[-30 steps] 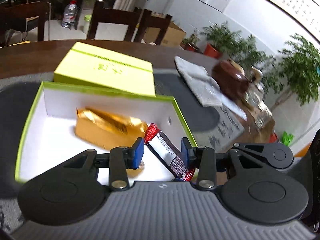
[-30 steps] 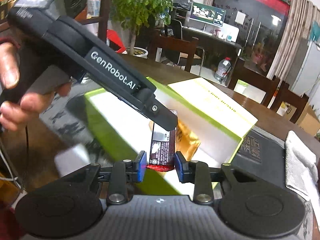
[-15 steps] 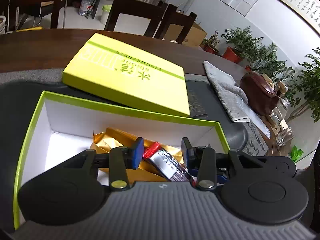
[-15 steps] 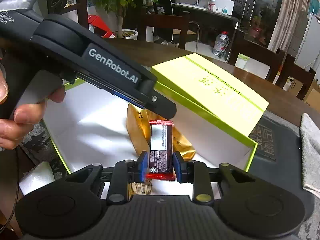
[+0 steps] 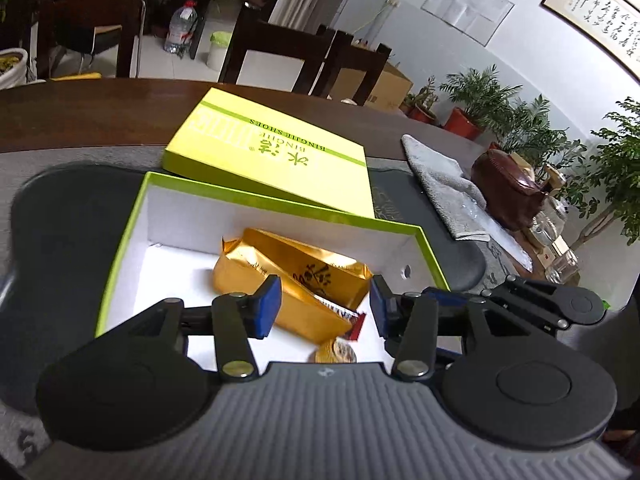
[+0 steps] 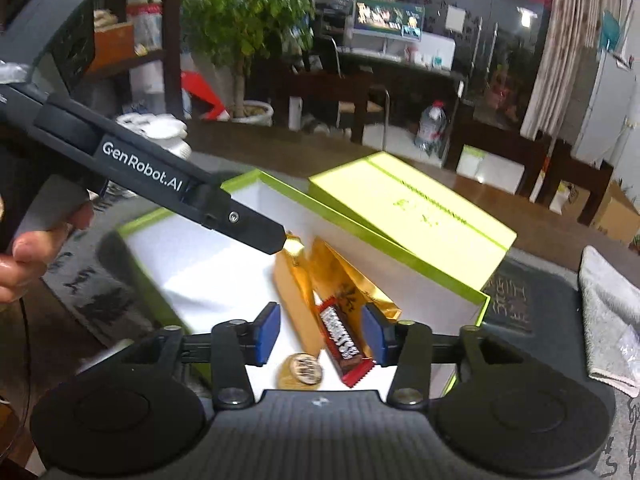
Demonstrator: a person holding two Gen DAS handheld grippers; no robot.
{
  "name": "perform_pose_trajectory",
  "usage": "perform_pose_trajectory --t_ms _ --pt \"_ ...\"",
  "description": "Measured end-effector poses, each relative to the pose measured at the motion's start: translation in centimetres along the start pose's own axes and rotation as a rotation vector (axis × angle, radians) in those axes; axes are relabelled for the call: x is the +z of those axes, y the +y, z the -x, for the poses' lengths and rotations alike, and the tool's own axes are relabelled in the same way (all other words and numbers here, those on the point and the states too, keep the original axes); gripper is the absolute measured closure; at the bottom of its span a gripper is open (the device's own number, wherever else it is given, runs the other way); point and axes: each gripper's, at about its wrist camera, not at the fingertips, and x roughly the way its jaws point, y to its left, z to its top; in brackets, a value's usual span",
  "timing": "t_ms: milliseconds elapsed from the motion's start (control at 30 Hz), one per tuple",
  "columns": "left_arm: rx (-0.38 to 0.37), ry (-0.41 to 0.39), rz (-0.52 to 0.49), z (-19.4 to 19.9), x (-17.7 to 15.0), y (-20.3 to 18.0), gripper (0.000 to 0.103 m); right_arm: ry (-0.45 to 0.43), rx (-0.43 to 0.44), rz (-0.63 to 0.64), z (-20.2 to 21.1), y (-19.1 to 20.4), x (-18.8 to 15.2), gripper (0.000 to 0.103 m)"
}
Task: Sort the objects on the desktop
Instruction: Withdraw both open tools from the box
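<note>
An open green box [image 5: 280, 202] [image 6: 404, 254] with a white inside holds two gold foil packets [image 5: 296, 276] [image 6: 316, 280], a round gold coin [image 5: 336, 354] [image 6: 301, 369] and a red-and-brown candy bar [image 6: 342, 340], whose end [image 5: 354, 322] peeks out in the left wrist view. The bar lies loose against the packets. My right gripper [image 6: 320, 334] hangs open just above it, the bar between the blue pads without contact. My left gripper [image 5: 325, 306] is open over the packets, holding nothing. Its body [image 6: 168, 184] reaches in from the left in the right wrist view.
The box lid [image 5: 272, 152] [image 6: 416, 204] lies behind the box on a dark mat [image 5: 64, 220]. A grey cloth [image 5: 444, 188] [image 6: 608, 312] and a brown teapot [image 5: 506, 188] sit to the right. A hand [image 6: 28, 248] grips the left tool. Chairs stand beyond the table.
The right gripper opened and let go of the candy bar, which now lies in the box. Both grippers pulled back and up from the box.
</note>
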Motion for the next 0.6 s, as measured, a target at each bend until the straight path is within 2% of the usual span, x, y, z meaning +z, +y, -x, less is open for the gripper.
perform_pose_trajectory --t_ms 167,200,267,433,567,600 --pt "0.024 -0.019 -0.023 3.5 -2.0 0.0 0.053 -0.045 0.041 0.046 3.3 3.0 -1.0 0.041" --pt "0.031 -0.021 -0.024 4.1 -2.5 0.1 0.052 -0.049 0.054 0.052 3.8 3.5 -1.3 0.036" --pt "0.051 -0.02 -0.023 5.1 -3.5 0.5 0.046 -0.052 0.079 0.064 4.5 4.6 -1.9 0.03" --pt "0.092 0.016 0.003 6.3 -6.2 2.0 0.045 -0.002 0.134 0.084 4.4 7.5 -4.0 0.021" --pt "0.134 0.06 0.033 6.2 -8.3 3.3 0.045 0.054 0.187 0.105 3.2 9.7 -5.5 0.018" --pt "0.144 0.07 0.041 6.2 -8.7 3.6 0.044 0.062 0.197 0.112 3.0 10.1 -5.7 0.014"
